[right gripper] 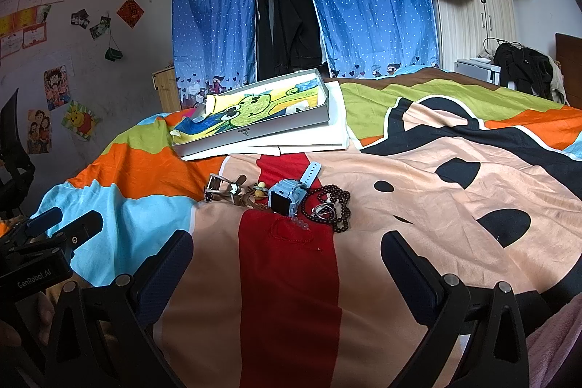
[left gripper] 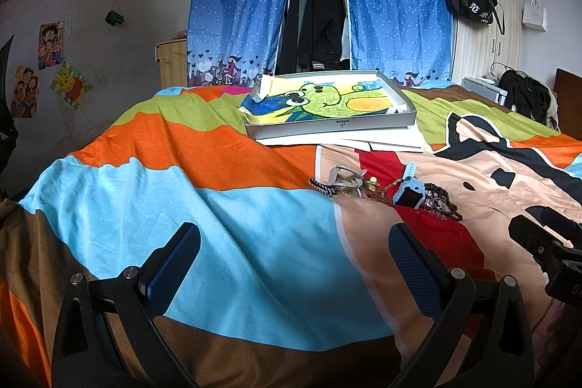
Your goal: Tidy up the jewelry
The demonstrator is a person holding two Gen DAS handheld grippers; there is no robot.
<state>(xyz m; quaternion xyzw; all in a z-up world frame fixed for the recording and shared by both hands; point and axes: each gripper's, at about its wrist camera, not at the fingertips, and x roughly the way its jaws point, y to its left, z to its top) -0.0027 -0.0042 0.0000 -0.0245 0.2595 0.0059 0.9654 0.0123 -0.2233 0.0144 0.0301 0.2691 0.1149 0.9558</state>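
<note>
Bedding in bright blocks of orange, blue, brown and peach covers the bed (right gripper: 454, 191) we work over, with blue dotted curtains (right gripper: 214, 10) and a dark, open wardrobe at twelve o'clock behind it. We hold our left gripper (left gripper: 294, 264) low over the blue and brown stripes, its jaws spread wide and gripping nothing. From it the jewelry pile sits at about one o'clock, with no object between. At twelve o'clock lies a shallow grey box (right gripper: 291, 124) holding a green cartoon drawing (right gripper: 251, 110), resting on white sheets of paper (right gripper: 309, 140).

Our right gripper (right gripper: 287, 264) also gapes wide and empty, above the red stripe. Straight ahead at twelve o'clock we see the pile: a metal buckle (right gripper: 215, 187), small golden trinkets (right gripper: 256, 193), a blue watch (right gripper: 287, 197) and dark bead strings (right gripper: 336, 206) touching a silver ring (right gripper: 323, 209). Nothing lies between the fingers and the pile. Part of the left tool shows at nine o'clock in this view.
</note>
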